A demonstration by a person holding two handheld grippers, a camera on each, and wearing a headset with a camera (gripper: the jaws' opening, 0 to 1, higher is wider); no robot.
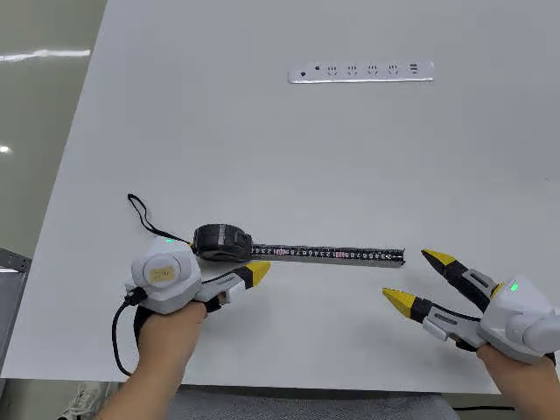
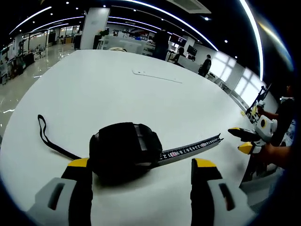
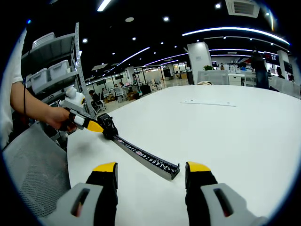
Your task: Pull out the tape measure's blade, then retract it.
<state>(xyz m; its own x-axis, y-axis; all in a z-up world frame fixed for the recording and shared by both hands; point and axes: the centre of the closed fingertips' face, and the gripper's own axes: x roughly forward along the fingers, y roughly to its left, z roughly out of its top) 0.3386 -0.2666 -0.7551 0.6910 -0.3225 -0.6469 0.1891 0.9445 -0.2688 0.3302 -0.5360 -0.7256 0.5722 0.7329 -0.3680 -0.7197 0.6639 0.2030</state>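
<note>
The black tape measure (image 1: pixel 222 241) lies on the white table (image 1: pixel 289 157) with its blade (image 1: pixel 328 255) pulled out to the right and its black wrist strap (image 1: pixel 140 210) trailing left. My left gripper (image 1: pixel 238 259) is open beside the case, its near yellow fingertip (image 1: pixel 259 269) just below the blade's root. In the left gripper view the case (image 2: pixel 124 148) sits between the spread jaws, close to the left one. My right gripper (image 1: pixel 416 278) stands open just right of the blade's free end. The blade tip (image 3: pixel 173 170) lies between its two jaws, untouched.
A white power strip (image 1: pixel 360 72) lies flat at the far middle of the table. The table's front edge runs just below both hands. A grey chair (image 3: pixel 33 165) stands by that edge. Other people and workbenches are far behind.
</note>
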